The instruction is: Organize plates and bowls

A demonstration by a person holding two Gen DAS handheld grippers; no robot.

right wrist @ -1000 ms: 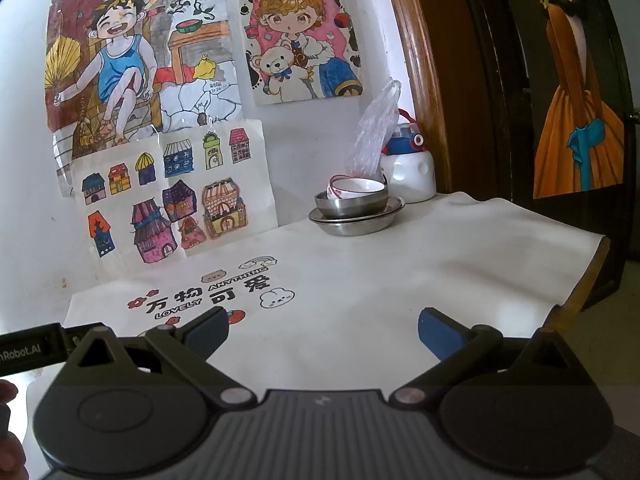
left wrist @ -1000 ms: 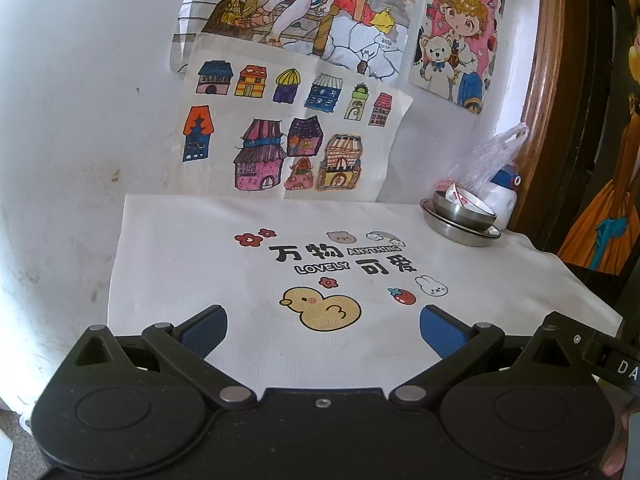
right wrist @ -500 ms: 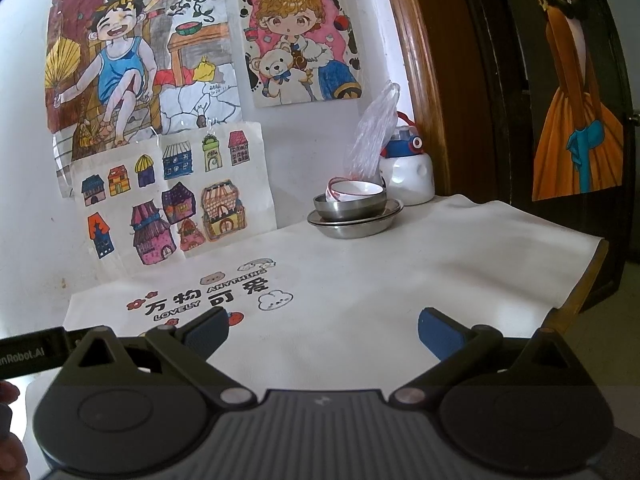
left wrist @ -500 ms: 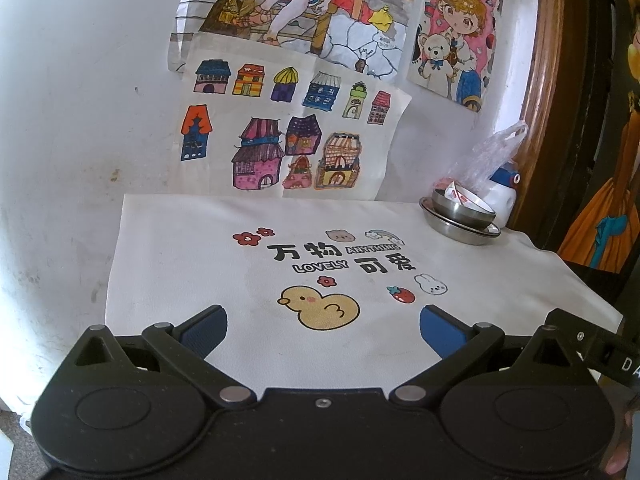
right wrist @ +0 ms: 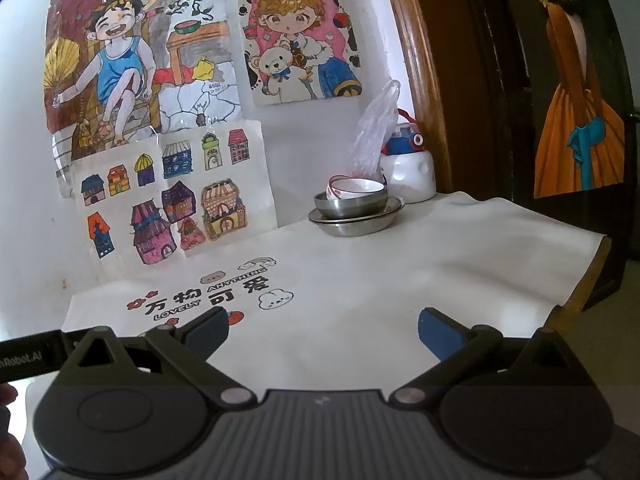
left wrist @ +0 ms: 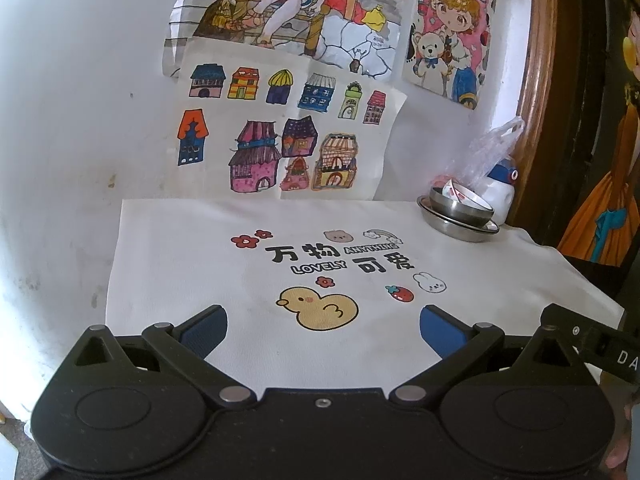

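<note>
At the table's far right corner stands a stack: a steel plate (left wrist: 456, 228) (right wrist: 356, 222) at the bottom, a steel bowl (left wrist: 460, 209) (right wrist: 350, 204) in it, and a white bowl with red trim (left wrist: 466, 194) (right wrist: 356, 187) tilted inside that. My left gripper (left wrist: 322, 330) is open over the near edge of the cloth, well short of the stack. Also open and holding nothing, my right gripper (right wrist: 322, 330) hangs above the near side of the table, with the stack far ahead and slightly right.
A white printed cloth (left wrist: 200, 248) (right wrist: 440, 272) covers the table. Behind the stack stand a white bottle with a blue top (left wrist: 500, 190) (right wrist: 410, 170) and a clear plastic bag (right wrist: 376, 132). Drawings hang on the wall (left wrist: 60, 100). A wooden frame (right wrist: 420, 80) rises at right.
Both views have shifted only slightly; the stack sits a little lower and further left in the right wrist view. Both grippers stay open.
</note>
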